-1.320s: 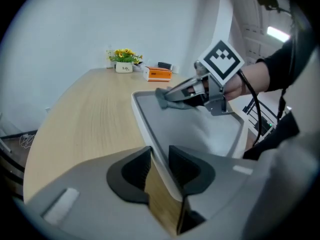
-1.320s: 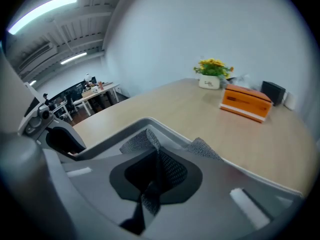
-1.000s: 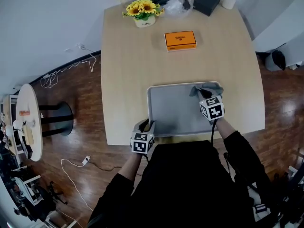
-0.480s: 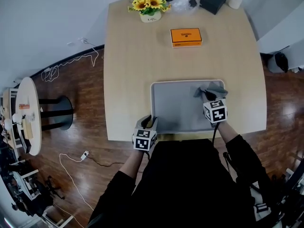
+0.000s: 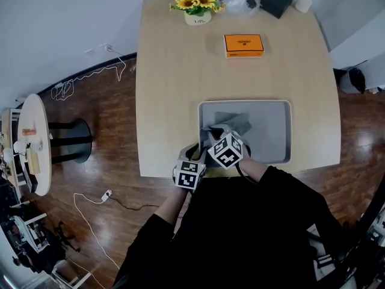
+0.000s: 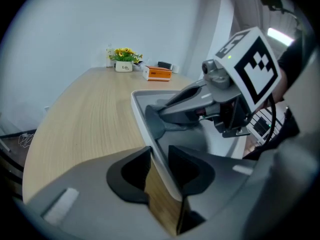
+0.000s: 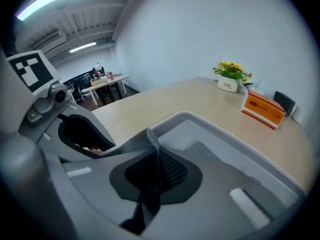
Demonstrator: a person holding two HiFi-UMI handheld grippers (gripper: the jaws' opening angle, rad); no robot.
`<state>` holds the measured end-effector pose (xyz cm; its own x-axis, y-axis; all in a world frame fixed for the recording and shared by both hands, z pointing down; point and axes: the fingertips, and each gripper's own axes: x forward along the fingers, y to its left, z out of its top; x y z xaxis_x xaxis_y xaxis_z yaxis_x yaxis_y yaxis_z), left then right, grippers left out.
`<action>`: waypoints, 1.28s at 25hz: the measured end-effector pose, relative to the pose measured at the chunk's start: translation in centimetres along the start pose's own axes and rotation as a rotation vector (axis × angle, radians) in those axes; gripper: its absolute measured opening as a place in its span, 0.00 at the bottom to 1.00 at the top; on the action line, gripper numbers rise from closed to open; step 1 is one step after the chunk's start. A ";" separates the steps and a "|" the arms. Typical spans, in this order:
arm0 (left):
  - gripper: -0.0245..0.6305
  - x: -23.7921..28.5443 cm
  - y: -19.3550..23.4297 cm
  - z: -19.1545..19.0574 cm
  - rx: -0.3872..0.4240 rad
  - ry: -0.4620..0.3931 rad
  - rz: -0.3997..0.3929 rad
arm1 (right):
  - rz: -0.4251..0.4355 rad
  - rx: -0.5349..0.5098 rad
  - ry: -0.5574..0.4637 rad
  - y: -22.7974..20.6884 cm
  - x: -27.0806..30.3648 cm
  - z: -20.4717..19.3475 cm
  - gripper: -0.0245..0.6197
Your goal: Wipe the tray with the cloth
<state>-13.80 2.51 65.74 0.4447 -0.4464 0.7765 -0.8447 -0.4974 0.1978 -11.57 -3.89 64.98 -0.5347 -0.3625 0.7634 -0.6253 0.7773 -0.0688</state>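
Pale wood-grain table (image 5: 180,71) carries the smooth grey rounded-corner tray (image 5: 274,138) at its near edge. Your left gripper (image 6: 159,156) is clamped on the tray's thin raised rim — your right gripper (image 7: 152,165) pinches the grey coarse-woven cloth (image 5: 233,123), bunched inside the tray's left end.

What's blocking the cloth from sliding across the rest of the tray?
Nothing visible. The right claw is shut on the cloth at the near-left corner of the tray, and the rest of the tray floor lies bare. The left claw only pinches the near rim, beside the cloth.
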 end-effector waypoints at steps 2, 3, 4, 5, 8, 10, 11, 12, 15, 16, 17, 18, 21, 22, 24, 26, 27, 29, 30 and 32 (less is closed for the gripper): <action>0.18 0.0 0.1 0.1 0.000 -0.004 0.002 | 0.049 -0.047 0.010 1.9 0.9 0.8 0.05; 0.18 0.0 0.2 0.1 0.000 -0.005 0.003 | 0.067 -0.078 0.013 2.6 1.1 1.0 0.05; 0.18 0.0 0.2 0.1 0.000 -0.007 0.003 | 0.080 -0.105 0.014 3.0 1.2 1.0 0.05; 0.18 0.0 0.2 0.1 0.000 -0.007 0.003 | 0.089 -0.120 0.015 3.1 1.1 0.8 0.05; 0.18 -0.1 0.3 0.0 -0.003 -0.007 0.002 | 0.086 -0.086 0.013 1.6 -0.1 -0.4 0.05; 0.18 -0.2 0.4 -0.1 -0.009 -0.009 0.006 | 0.055 -0.036 0.008 -0.5 -1.4 -1.8 0.05; 0.18 -0.2 0.4 -0.1 -0.013 -0.010 0.010 | 0.034 -0.004 0.003 -1.8 -2.3 -2.7 0.05; 0.18 -0.2 0.4 -0.2 -0.016 -0.009 0.013 | 0.010 0.035 -0.002 -3.1 -3.2 -3.7 0.05; 0.18 0.0 0.3 -0.1 -0.018 -0.010 0.019 | -0.064 0.164 -0.020 -7.5 -6.4 -7.1 0.05; 0.18 0.0 0.3 -0.1 -0.021 -0.010 0.021 | -0.090 0.196 -0.028 -8.8 -7.4 -8.2 0.05; 0.18 0.1 0.2 -0.1 -0.026 -0.010 0.024 | -0.117 0.217 -0.034 -10.0 -8.4 -9.3 0.05; 0.18 0.1 0.2 -0.2 -0.033 -0.009 0.028 | -0.145 0.230 -0.036 -11.2 -9.4 -10.4 0.05; 0.17 -0.1 0.2 -0.3 -0.049 -0.001 0.044 | -0.225 0.253 -0.034 -14.5 -11.8 -13.0 0.05; 0.17 -0.1 0.1 -0.2 -0.051 -0.001 0.050 | -0.247 0.276 -0.034 -15.4 -12.5 -13.6 0.05; 0.17 0.1 0.0 0.0 -0.061 -0.003 0.057 | -0.278 0.338 -0.032 -16.5 -13.3 -14.2 0.05; 0.17 0.2 -0.2 -0.1 -0.078 -0.007 0.059 | -0.317 0.355 -0.013 -16.7 -13.4 -14.2 0.05; 0.16 0.2 -0.2 -0.1 -0.082 -0.012 0.060 | -0.334 0.346 0.001 -16.5 -13.3 -14.1 0.05; 0.16 0.1 -0.1 -0.1 -0.081 -0.023 0.061 | -0.314 0.319 0.016 -15.3 -12.2 -13.0 0.05; 0.16 0.1 -0.1 -0.1 -0.080 -0.028 0.061 | -0.276 0.307 0.013 -14.2 -11.3 -12.1 0.05; 0.16 0.1 -0.1 -0.1 -0.083 -0.033 0.055 | -0.182 0.260 0.011 -11.3 -9.0 -9.8 0.05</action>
<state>-13.71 2.56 65.85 0.4051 -0.4961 0.7680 -0.8892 -0.4091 0.2049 5.83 -4.36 65.14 -0.3950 -0.4772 0.7850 -0.8353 0.5422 -0.0907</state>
